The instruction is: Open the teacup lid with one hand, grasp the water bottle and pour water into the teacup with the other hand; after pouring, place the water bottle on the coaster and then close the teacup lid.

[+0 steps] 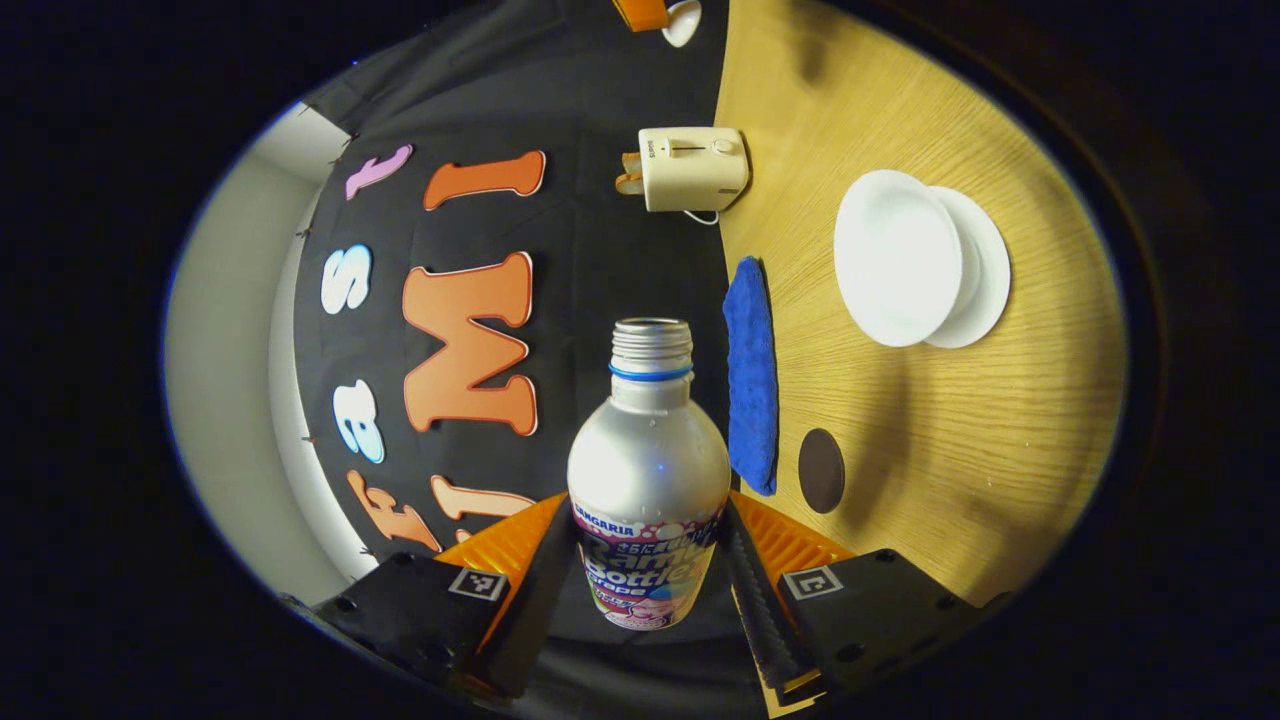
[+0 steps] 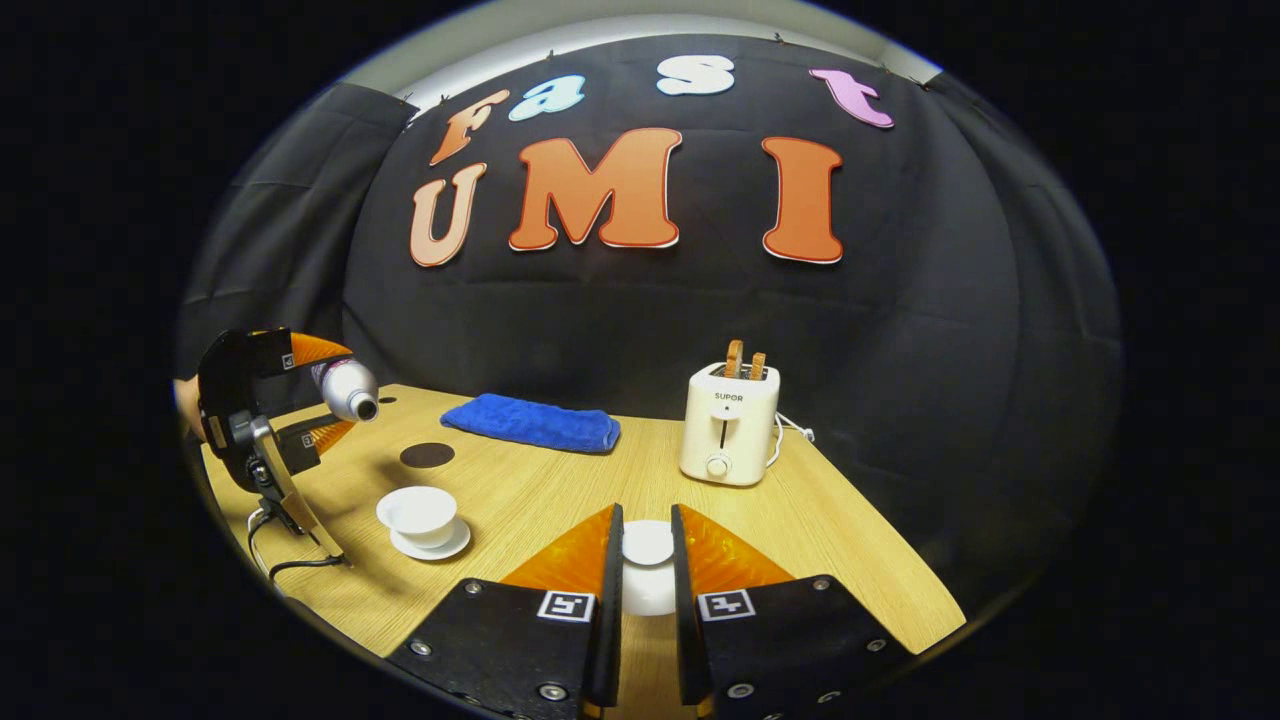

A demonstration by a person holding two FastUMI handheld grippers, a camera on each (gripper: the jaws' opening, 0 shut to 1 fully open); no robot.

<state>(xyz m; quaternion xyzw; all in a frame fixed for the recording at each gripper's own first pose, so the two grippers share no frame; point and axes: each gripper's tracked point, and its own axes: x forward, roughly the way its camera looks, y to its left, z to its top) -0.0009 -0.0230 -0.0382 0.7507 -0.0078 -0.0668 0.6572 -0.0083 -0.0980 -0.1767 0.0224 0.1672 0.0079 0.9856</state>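
Left gripper [image 1: 648, 570] is clamped on the silver aluminium water bottle with the colourful printed label [image 1: 648, 480], both fingers pressing its lower body; bottle is uncapped and tipped near horizontal, as the right gripper view shows it lying sideways with its mouth [image 2: 366, 408] above and a bit back-left of the white porcelain teacup on its white saucer [image 2: 420, 512]. No water stream visible. Right gripper [image 2: 646, 575] has its fingers closed in on the small white teacup lid [image 2: 647, 545], held off to the side above the light wooden table [image 2: 850, 560]; contact looks firm, though the pads are partly hidden. Cup is open, so this looks like the pour step. To do it well: bring the mouth over the cup centre before tilting further, tilt slowly, keep the neck low. Keep the lid clear of the cup. Round dark brown coaster [image 2: 427, 455] sits just behind the cup, near the folded blue cloth [image 2: 532, 423], free for the bottle.
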